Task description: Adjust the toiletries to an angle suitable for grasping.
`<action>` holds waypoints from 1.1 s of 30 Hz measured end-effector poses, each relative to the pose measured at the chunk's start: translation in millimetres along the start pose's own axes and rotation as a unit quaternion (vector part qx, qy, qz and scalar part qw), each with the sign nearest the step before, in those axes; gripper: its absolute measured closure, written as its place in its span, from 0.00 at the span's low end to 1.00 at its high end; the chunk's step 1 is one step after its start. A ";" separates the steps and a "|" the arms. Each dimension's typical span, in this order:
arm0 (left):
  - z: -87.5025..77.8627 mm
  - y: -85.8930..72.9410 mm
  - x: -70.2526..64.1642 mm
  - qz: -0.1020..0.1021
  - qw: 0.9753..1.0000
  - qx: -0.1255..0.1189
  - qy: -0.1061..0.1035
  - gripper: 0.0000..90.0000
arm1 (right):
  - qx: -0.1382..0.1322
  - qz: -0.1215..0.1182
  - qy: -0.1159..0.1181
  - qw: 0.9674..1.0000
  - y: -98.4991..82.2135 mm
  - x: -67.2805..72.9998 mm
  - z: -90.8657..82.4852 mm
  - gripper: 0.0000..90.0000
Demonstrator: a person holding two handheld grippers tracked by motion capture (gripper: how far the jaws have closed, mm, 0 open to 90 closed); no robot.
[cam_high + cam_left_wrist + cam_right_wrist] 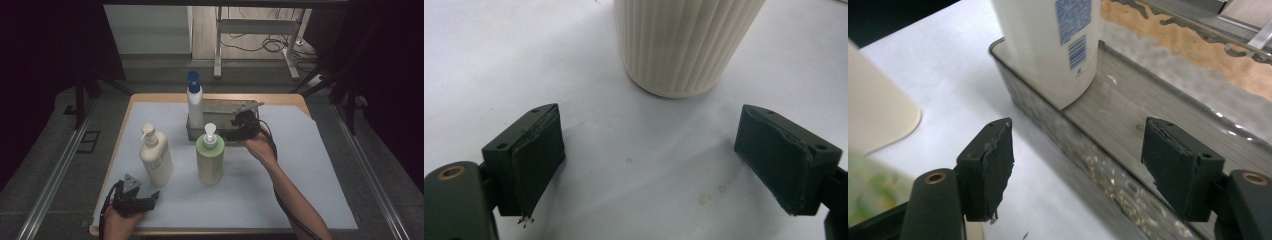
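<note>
The right gripper [243, 121] hovers at the metal tray [1128, 120] with jaws apart (nothing between them); a white bottle [1048, 45] stands in the tray's left end. The left gripper [145, 201], jaws apart, rests near the cream bottle [684, 45].

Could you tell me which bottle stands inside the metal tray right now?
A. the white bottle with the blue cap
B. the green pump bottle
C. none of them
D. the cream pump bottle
A: the white bottle with the blue cap stands in the left end of the metal tray, while both pump bottles stand on the sheet in front.
</note>
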State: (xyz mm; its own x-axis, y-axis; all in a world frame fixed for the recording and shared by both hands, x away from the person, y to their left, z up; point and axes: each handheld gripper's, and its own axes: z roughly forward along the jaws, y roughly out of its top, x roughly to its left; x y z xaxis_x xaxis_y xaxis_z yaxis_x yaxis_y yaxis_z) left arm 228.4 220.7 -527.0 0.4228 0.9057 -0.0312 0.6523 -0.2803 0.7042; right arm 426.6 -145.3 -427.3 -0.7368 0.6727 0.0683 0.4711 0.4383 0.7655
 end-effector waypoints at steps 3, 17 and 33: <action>0.0 0.0 0.0 0.000 1.000 0.000 0.000 0.14 | 0.004 -0.008 0.004 1.000 -6.2 3.1 -6.1 0.29; -0.1 -0.1 -0.1 0.000 1.000 0.000 0.000 0.14 | 0.008 -0.036 0.023 0.999 -36.4 16.5 -33.9 0.22; 0.0 -0.2 -0.3 0.000 1.000 -0.001 0.001 0.14 | 0.002 -0.066 0.070 0.995 -61.6 45.2 -52.1 0.14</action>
State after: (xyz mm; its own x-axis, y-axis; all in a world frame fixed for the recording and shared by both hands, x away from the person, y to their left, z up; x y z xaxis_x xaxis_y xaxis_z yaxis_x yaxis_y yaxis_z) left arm 228.1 220.5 -527.1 0.4210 0.9066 -0.0298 0.6517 -0.2794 0.7052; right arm 339.0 -172.9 -438.0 -0.8527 0.5194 0.0557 0.3673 0.5204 0.7709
